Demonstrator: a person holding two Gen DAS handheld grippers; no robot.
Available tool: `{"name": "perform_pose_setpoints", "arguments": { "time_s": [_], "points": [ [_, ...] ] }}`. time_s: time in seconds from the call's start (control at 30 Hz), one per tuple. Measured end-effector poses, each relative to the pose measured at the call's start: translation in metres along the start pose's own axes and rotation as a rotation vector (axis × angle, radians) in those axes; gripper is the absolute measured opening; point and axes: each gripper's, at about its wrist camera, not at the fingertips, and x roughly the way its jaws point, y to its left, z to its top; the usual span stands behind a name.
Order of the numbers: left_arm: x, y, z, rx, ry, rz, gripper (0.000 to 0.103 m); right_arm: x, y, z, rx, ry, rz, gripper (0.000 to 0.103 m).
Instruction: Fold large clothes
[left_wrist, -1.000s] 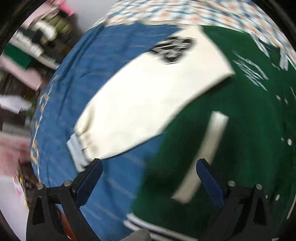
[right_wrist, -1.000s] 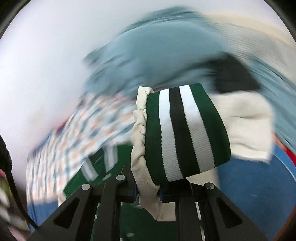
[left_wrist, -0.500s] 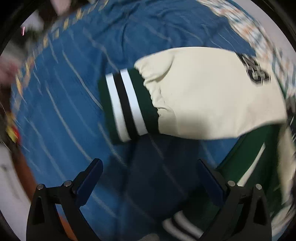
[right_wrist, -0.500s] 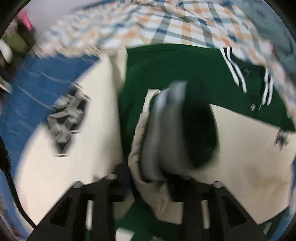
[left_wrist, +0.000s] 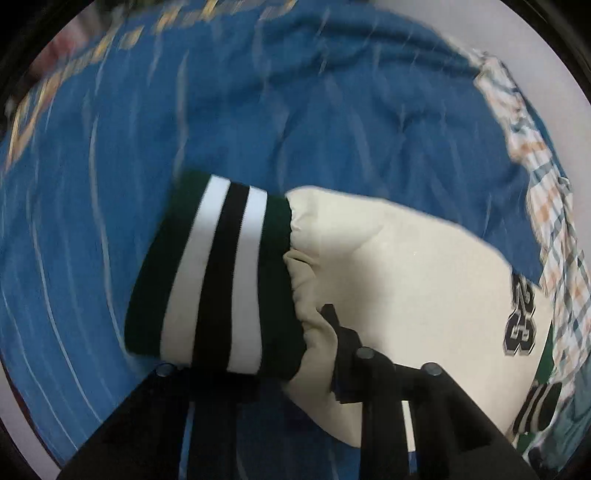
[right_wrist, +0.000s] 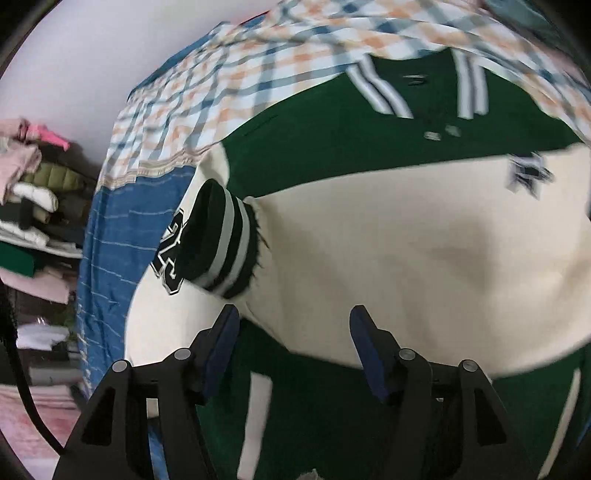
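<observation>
green and cream varsity jacket (right_wrist: 332, 147) lies spread on a blue bedsheet (left_wrist: 332, 110), with one checked cloth (right_wrist: 229, 85) at its far side.

count: two cream sleeves, two striped cuffs, each cuff with two white bands and one black between.

left sleeve (left_wrist: 406, 266) carries one "23" patch (left_wrist: 521, 321). its cuff (left_wrist: 221, 273) sits in the left gripper (left_wrist: 258, 354); the jaws have just been closing and now pinch the fabric where cuff meets sleeve, only a narrow gap left. one finger (left_wrist: 343, 343) shows pressed into the cream cloth; the other is hidden under the cuff.

right sleeve (right_wrist: 424, 258) lies folded across the green body, its cuff (right_wrist: 221, 243) resting on the other sleeve beside the number patch. one star patch (right_wrist: 528, 173) shows on it, far right.

right gripper (right_wrist: 295, 343) hovers just near of that cuff, jaws have just been opening, about half spread, nothing between the two blue pads (right_wrist: 221, 343).

one heap of folded clothes (right_wrist: 33, 206) at far left, off the bed.
</observation>
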Motion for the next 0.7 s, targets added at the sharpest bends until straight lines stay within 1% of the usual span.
{"name": "perform_pose_setpoints", "arguments": {
  "time_s": [0.03,0.1,0.13,0.17,0.2,0.23,0.27,0.3,0.37,0.4,0.47,0.5,0.53,0.57,0.6,0.63,0.67,0.7],
  "points": [
    [-0.006,-0.004,0.016,0.036,-0.037,-0.001,0.018,0.002,0.005,0.001,-0.021,0.001,-0.004,0.064],
    [-0.019,-0.014,0.054,0.131,-0.113,-0.007,0.018,0.034,0.036,0.008,-0.097,0.016,-0.052,0.064],
    [-0.024,-0.017,0.064,0.169,-0.138,-0.009,0.017,0.045,0.044,0.009,-0.105,0.020,-0.068,0.064],
    [-0.030,-0.027,0.072,0.205,-0.159,-0.012,0.017,0.064,0.055,0.011,-0.110,0.031,-0.093,0.058],
    [-0.036,-0.035,0.084,0.250,-0.185,-0.014,0.017,0.074,0.063,0.012,-0.121,0.029,-0.138,0.049],
    [-0.044,-0.045,0.093,0.296,-0.213,-0.011,0.017,0.084,0.071,0.013,-0.136,0.018,-0.173,0.045],
    [-0.050,-0.051,0.099,0.333,-0.239,-0.010,0.017,0.093,0.080,0.015,-0.138,0.007,-0.182,0.042],
    [-0.059,-0.056,0.102,0.390,-0.282,-0.008,0.016,0.095,0.086,0.017,-0.145,0.001,-0.182,0.040],
    [-0.070,-0.064,0.099,0.452,-0.328,-0.001,0.016,0.097,0.093,0.017,-0.171,0.005,-0.178,0.040],
    [-0.074,-0.072,0.097,0.483,-0.344,0.004,0.016,0.098,0.092,0.018,-0.177,0.017,-0.174,0.043],
    [-0.083,-0.083,0.085,0.534,-0.370,0.026,0.016,0.091,0.080,0.020,-0.147,0.054,-0.120,0.048],
    [-0.088,-0.085,0.075,0.551,-0.384,0.028,0.016,0.082,0.071,0.021,-0.120,0.073,-0.081,0.056],
    [-0.092,-0.090,0.072,0.566,-0.399,0.034,0.016,0.067,0.061,0.020,-0.095,0.069,-0.070,0.063],
    [-0.099,-0.094,0.065,0.585,-0.418,0.046,0.015,0.051,0.051,0.018,-0.081,0.047,-0.088,0.079],
    [-0.110,-0.101,0.056,0.614,-0.452,0.062,0.015,0.033,0.040,0.015,-0.062,0.020,-0.123,0.085],
    [-0.116,-0.105,0.047,0.632,-0.476,0.071,0.015,0.020,0.033,0.013,-0.048,0.001,-0.151,0.085],
    [-0.124,-0.109,0.039,0.652,-0.503,0.082,0.015,0.006,0.022,0.009,-0.030,-0.021,-0.204,0.085],
    [-0.130,-0.119,0.032,0.670,-0.524,0.089,0.015,-0.006,0.010,0.005,-0.013,-0.036,-0.279,0.086]
  ]
}}
